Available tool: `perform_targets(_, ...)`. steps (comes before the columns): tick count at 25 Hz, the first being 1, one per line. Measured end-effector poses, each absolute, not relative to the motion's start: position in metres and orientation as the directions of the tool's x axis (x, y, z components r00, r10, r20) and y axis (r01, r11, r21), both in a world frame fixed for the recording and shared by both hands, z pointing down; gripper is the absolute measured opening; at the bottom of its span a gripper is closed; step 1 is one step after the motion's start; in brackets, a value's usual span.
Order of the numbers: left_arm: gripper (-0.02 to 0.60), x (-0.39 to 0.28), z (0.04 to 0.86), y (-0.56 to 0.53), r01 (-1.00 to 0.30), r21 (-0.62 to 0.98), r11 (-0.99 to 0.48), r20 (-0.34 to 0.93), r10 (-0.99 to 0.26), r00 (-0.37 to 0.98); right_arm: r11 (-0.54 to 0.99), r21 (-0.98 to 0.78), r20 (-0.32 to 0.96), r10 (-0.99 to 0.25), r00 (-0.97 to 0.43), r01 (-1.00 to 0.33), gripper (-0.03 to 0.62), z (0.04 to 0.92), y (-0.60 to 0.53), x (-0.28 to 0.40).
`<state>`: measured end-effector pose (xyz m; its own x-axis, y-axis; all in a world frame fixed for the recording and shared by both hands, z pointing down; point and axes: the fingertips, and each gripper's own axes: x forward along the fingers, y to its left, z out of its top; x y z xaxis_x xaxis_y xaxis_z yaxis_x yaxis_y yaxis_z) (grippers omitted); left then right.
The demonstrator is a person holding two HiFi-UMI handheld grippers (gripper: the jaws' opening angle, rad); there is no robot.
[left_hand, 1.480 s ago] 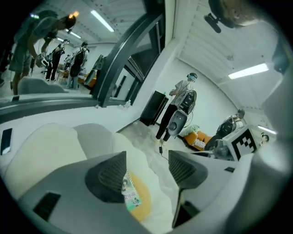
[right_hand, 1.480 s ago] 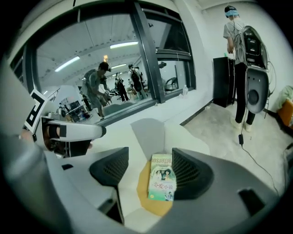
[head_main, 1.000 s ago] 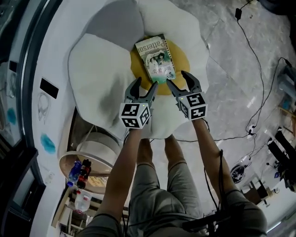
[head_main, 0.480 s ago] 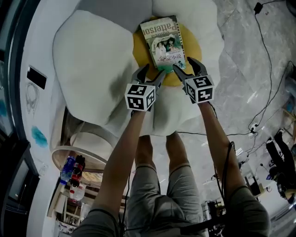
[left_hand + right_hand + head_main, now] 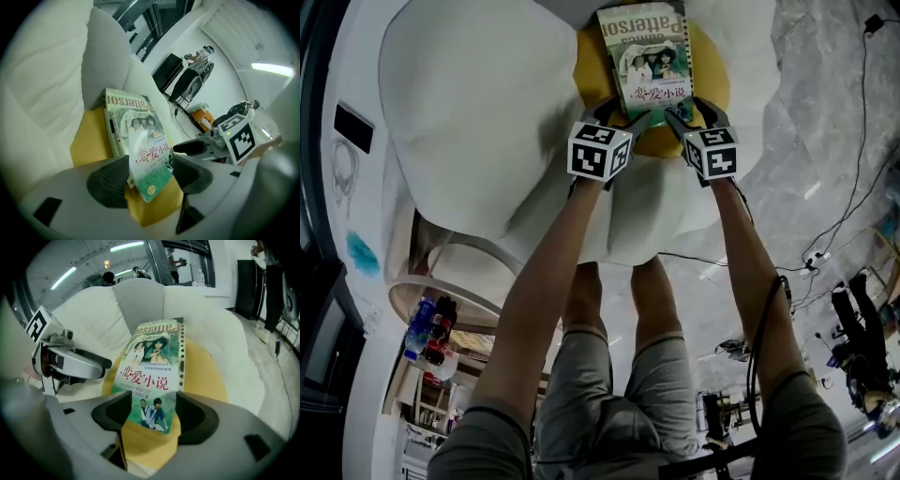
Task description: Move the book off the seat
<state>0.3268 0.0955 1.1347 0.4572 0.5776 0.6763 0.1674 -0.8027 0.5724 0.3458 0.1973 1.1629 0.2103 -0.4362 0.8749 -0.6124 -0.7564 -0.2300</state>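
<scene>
A green-covered paperback book (image 5: 649,56) lies flat on the yellow centre cushion (image 5: 712,89) of a white, petal-shaped seat (image 5: 478,122). My left gripper (image 5: 619,114) and right gripper (image 5: 689,111) hang side by side over the book's near end. In the left gripper view the book (image 5: 140,140) has its near corner between the spread jaws of the left gripper (image 5: 150,176). In the right gripper view the book (image 5: 152,376) has its near edge between the wide jaws of the right gripper (image 5: 152,416). Neither pair of pads visibly presses on it.
A round side table (image 5: 422,323) with bottles stands at the lower left, beside the seat. Black cables (image 5: 853,187) trail over the marble floor on the right. The seat's tall white petals (image 5: 140,301) rise behind and beside the book.
Both grippers have come down and forward onto the book's near end, which now lies between their jaws. The book has not moved on the cushion.
</scene>
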Motion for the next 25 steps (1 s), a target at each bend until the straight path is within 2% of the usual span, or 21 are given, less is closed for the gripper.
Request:
perform_targets(5,0.299,0.322,1.156,0.106,0.186,0.587,-0.788,0.689,0.607,0.397,-0.776,-0.268,0.871,-0.448,0.200,-0.572,0.287,1.182,0.192,0.338)
perform_targets(13,0.299,0.324,1.155,0.105,0.128,0.580,-0.805,0.696,0.571,0.436,-0.785,-0.318,0.847,-0.487,0.212,-0.531,0.290,1.183,0.194,0.338)
perform_targets(19,0.299,0.323,1.157,0.105,0.117,0.623,-0.773,0.660,0.600,0.451,-0.766,-0.458,0.781,-0.589,0.207,-0.452,0.290,1.178,0.197,0.336)
perform_targets(21,0.299,0.323,1.156,0.101,0.111,0.637,-0.763,0.650,0.609,0.454,-0.733,-0.498,0.775,-0.616,0.140,-0.464,0.290,1.179,0.196,0.323)
perform_targets(25,0.301,0.317,1.154,0.094,0.096,0.656,-0.749,0.640,0.620,0.454,-0.579,-0.603,0.755,-0.636,-0.159,-0.548,0.288,1.193,0.187,0.244)
